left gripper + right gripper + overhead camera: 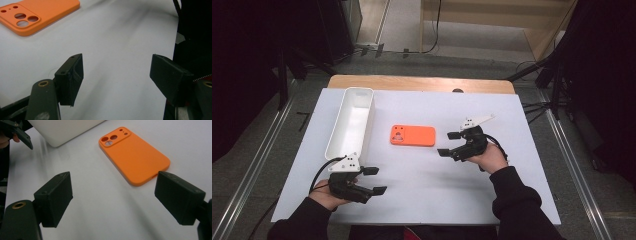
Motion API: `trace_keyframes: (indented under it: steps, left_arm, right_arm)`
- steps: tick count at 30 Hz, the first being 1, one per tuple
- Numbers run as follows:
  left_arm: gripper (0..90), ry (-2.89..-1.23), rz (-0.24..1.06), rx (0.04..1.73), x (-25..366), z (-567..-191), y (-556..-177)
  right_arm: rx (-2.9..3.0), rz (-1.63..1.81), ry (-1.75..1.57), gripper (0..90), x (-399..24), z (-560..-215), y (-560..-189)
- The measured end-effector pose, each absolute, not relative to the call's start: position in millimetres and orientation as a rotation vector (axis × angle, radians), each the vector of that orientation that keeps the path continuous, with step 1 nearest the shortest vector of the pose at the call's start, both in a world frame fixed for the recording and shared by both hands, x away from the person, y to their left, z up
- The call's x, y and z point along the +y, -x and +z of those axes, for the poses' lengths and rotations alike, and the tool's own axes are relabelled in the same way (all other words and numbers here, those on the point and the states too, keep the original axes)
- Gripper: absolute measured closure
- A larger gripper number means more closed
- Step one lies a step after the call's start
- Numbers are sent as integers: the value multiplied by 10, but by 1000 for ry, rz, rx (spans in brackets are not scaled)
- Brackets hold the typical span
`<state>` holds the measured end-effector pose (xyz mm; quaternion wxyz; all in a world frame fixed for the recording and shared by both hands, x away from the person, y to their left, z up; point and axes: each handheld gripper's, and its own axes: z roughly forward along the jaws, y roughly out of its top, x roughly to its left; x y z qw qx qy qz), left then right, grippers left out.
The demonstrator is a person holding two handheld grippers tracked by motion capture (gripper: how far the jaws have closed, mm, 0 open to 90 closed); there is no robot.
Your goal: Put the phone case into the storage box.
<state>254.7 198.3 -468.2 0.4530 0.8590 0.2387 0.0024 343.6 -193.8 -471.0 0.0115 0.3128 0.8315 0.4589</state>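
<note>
An orange phone case [413, 135] lies flat, back side up, in the middle of the white table top [422, 190]; its camera cutouts face left. My right gripper [450, 144] hovers just right of the case, jaws open and pointing at it. In the right gripper view the orange case [135, 155] lies ahead of the open gripper [120, 200], apart from both jaws. My left gripper [375, 180] rests near the front left, open, holding nothing. From the left gripper view the case [37, 13] sits far off at the upper left, beyond the open gripper [116, 75].
A long white tray [351, 122] stands upright on the left side of the table, running front to back, and its wall [65, 130] appears in the right gripper view. A wooden table edge [422, 83] lies behind. Dark stands flank the table.
</note>
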Motion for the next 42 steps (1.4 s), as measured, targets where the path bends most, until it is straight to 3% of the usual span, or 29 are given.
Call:
trace_keyframes:
  steps: [42]
  left_arm:
    - [274, -2115, -3, 579, 1981, -4678, -2546]
  right_arm:
    - [2727, 1484, -713, 135, -1620, -4523, -4116]
